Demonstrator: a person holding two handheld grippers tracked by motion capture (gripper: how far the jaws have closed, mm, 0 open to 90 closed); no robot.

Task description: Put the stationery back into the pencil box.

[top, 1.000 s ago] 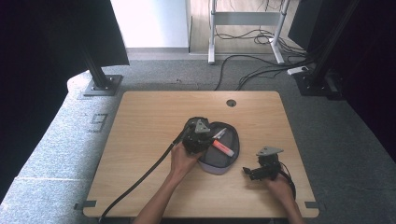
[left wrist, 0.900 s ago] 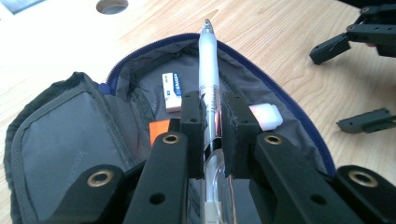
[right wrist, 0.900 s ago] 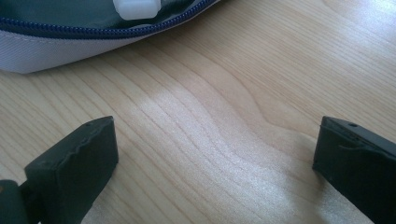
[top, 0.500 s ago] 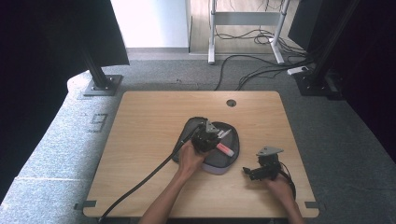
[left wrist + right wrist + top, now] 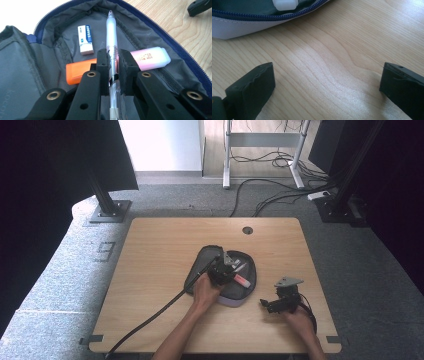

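1. The left gripper view looks into an open grey fabric pencil case with a blue zip (image 5: 50, 32). The left gripper (image 5: 114, 62) has its jaws closed on a clear plastic pen (image 5: 111, 32), which runs lengthwise between them and points into the case.
2. That same view shows, lying on the case lining, a small white eraser with a blue label (image 5: 85, 39), an orange rectangular block (image 5: 77, 71) and a pale pink highlighter (image 5: 152, 58); the highlighter lies crosswise just behind the jaws.
3. The right gripper view shows the right gripper (image 5: 328, 86) with its jaws wide apart and nothing between them, low over bare wood grain. The zip edge of the case and a white cap end sit at the top of that view.
4. The high view places the case near the middle of the light wooden tabletop (image 5: 160, 250). The left hand (image 5: 206, 292) reaches forward and holds its gripper over the case, with a black cable trailing back towards the front edge.
5. The right hand (image 5: 297, 320) rests near the front right corner, its gripper well apart from the case.
6. Grey carpet surrounds the tabletop; black stand bases, loose cables and a white desk frame stand beyond it.
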